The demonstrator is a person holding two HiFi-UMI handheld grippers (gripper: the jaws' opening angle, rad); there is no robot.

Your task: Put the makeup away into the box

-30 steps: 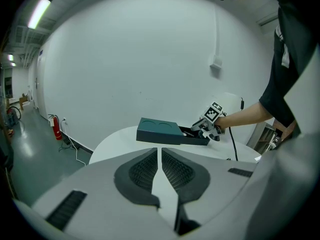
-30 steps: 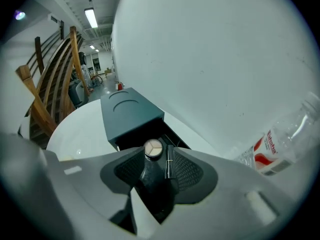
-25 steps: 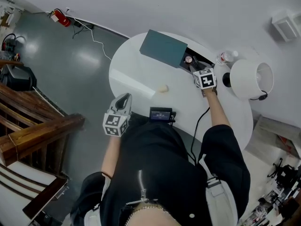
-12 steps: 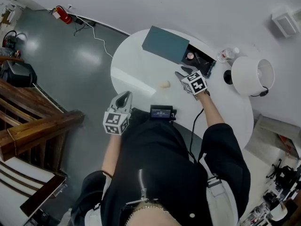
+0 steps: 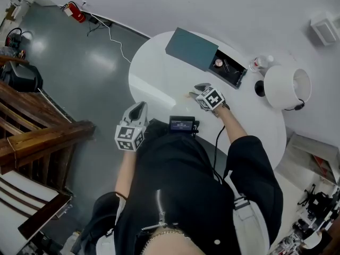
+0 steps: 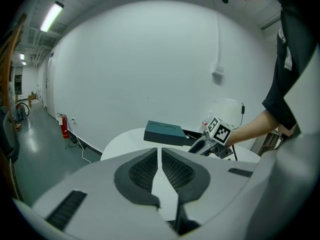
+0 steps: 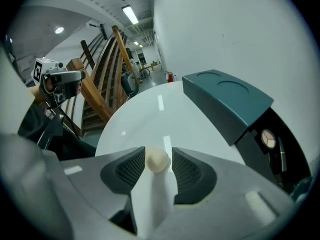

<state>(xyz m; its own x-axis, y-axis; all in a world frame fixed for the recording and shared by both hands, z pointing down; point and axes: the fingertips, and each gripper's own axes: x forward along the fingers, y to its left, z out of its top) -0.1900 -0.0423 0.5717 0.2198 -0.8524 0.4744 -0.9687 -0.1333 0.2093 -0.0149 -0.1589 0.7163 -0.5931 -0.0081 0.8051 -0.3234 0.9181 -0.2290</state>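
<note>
Fingers (image 7: 131,168) of the right gripper (image 7: 158,153) stand released in the right gripper view. A cream makeup sponge (image 7: 157,161) lies on the white table (image 7: 150,119) between them, not squeezed. Ahead and to the right sits the box (image 7: 227,101), its teal lid covering most of it. The dark open end holds a round compact (image 7: 268,139).

In the left gripper view, the left gripper (image 6: 160,151) is clenched on nothing, held beside the table.

The head view shows a lamp (image 5: 284,87) and a bottle (image 5: 260,62) just beyond the box. A small black device (image 5: 183,125) sits at the table's near edge.
</note>
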